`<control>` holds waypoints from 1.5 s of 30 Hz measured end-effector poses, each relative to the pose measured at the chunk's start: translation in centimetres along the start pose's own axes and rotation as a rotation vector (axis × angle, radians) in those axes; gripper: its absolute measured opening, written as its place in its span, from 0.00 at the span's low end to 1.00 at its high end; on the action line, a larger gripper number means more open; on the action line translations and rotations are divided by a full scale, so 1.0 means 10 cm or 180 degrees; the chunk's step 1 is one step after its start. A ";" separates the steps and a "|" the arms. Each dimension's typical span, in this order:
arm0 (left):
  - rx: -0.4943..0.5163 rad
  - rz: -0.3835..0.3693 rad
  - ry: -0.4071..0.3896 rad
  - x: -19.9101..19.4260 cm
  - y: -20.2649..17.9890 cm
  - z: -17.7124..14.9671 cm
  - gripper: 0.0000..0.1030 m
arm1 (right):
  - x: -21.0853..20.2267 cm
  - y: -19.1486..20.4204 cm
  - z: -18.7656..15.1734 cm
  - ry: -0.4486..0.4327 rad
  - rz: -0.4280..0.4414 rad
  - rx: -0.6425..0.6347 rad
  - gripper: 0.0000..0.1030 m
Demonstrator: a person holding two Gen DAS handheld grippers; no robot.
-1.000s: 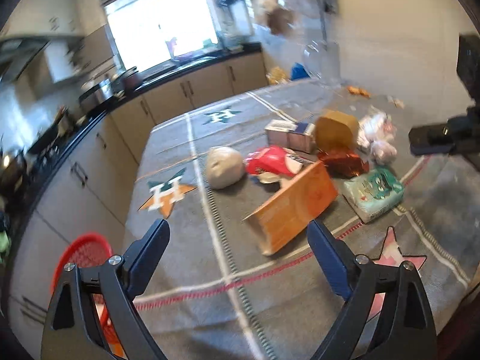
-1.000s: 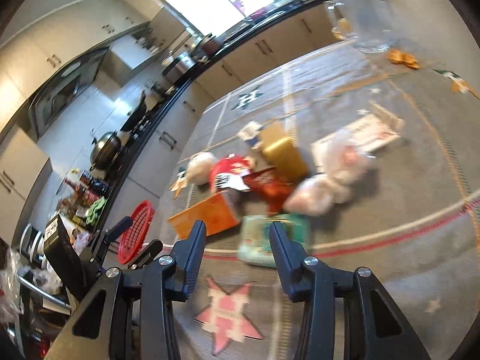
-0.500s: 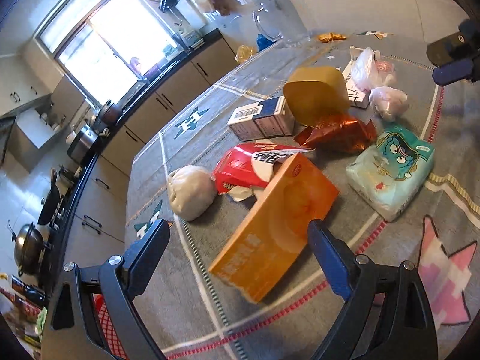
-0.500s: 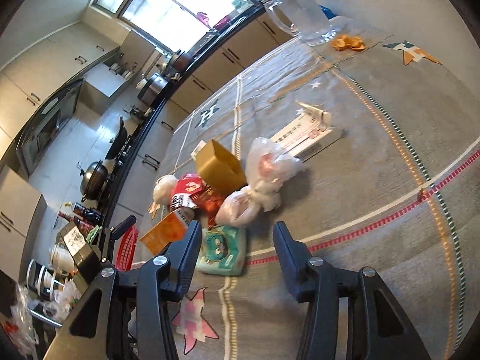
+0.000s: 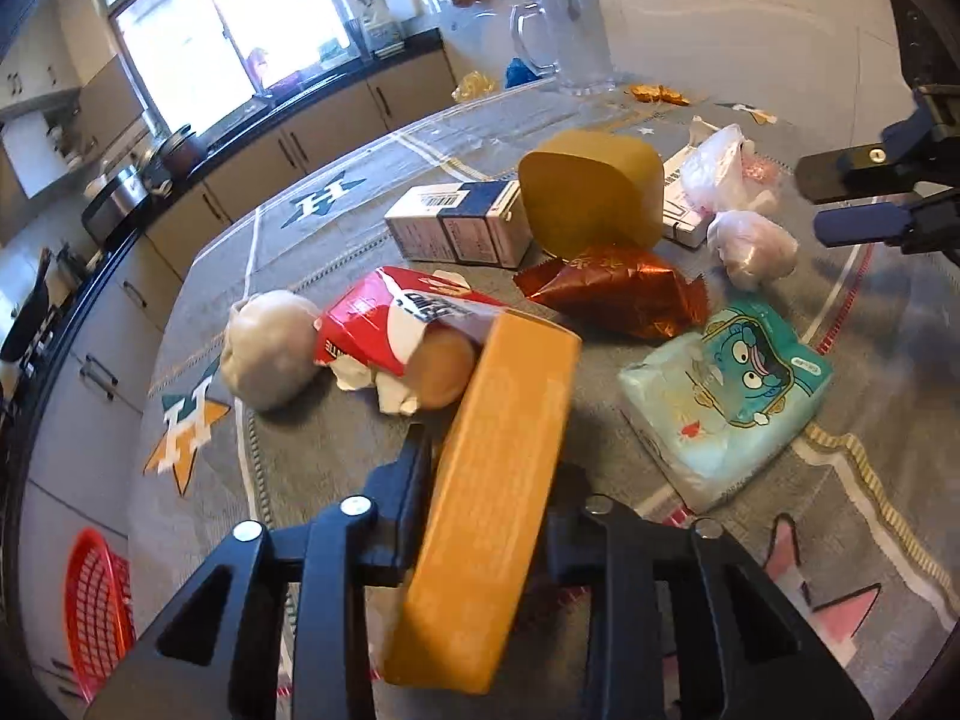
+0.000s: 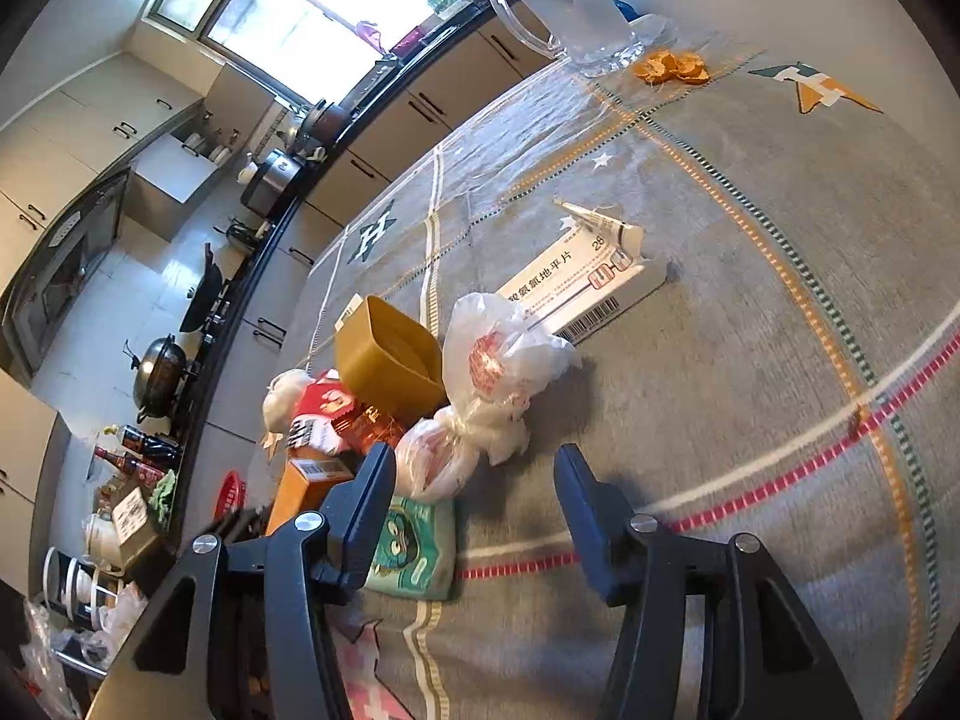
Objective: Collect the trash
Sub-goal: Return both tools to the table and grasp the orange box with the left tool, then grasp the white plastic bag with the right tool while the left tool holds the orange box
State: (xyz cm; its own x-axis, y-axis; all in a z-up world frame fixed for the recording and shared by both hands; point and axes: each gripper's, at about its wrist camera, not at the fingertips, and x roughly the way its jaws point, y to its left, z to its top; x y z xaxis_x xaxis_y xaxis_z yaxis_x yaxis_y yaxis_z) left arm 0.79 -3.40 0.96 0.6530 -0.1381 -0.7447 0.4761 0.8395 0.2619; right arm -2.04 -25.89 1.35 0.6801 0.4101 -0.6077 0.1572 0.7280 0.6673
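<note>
My left gripper is shut on a long orange box at the near side of a trash pile on the grey cloth table. Beyond it lie a red carton, a grey wad, a copper foil wrapper, a teal tissue pack and a yellow tub. My right gripper is open, its fingers around tied white plastic bags without touching them. A white medicine box lies beyond the bags.
A red basket stands on the floor left of the table. A glass pitcher and orange peel sit at the far table end. Kitchen counters run along the left.
My left gripper moved forward and shut on the orange box. My right gripper moved closer to the white plastic bags and stayed open.
</note>
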 end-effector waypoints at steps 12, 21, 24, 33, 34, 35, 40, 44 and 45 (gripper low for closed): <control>-0.0682 -0.0257 -0.0137 -0.40 0.23 -0.27 0.23 | 0.35 0.17 0.11 -0.0034 -0.0402 -0.0242 0.43; -0.1006 -0.0258 -0.0243 -0.54 0.27 -0.41 0.23 | 0.25 0.21 0.02 -0.0147 -0.0334 -0.0399 0.33; -0.1051 -0.0251 -0.0231 -0.54 0.29 -0.43 0.23 | 0.11 0.27 -0.04 -0.0226 -0.0266 -0.0451 0.33; -0.1179 -0.0204 -0.0245 -0.60 0.38 -0.47 0.23 | -0.12 0.58 -0.21 -0.0303 -0.0085 -0.0714 0.33; -0.1190 -0.0188 -0.0248 -0.61 0.39 -0.47 0.23 | -0.12 0.63 -0.24 -0.0294 -0.0066 -0.0750 0.33; -0.1196 -0.0186 -0.0249 -0.62 0.40 -0.48 0.23 | -0.11 0.67 -0.27 -0.0279 -0.0051 -0.0793 0.33; -0.1243 -0.0143 -0.0255 -0.67 0.45 -0.53 0.23 | -0.04 0.81 -0.37 -0.0183 0.0000 -0.0910 0.33; -0.1285 -0.0089 -0.0261 -0.69 0.51 -0.55 0.23 | 0.01 0.90 -0.43 -0.0112 0.0030 -0.0991 0.33; -0.1297 -0.0078 -0.0265 -0.70 0.52 -0.56 0.23 | 0.02 0.92 -0.44 -0.0099 0.0036 -0.1014 0.33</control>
State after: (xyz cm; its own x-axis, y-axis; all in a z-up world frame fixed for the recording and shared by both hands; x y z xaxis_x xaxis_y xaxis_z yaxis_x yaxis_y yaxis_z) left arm -4.60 4.87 4.12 0.6977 -0.1886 -0.6911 0.2311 0.9724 -0.0321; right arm -3.61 -16.63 5.46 0.7029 0.4058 -0.5842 -0.0792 0.8608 0.5027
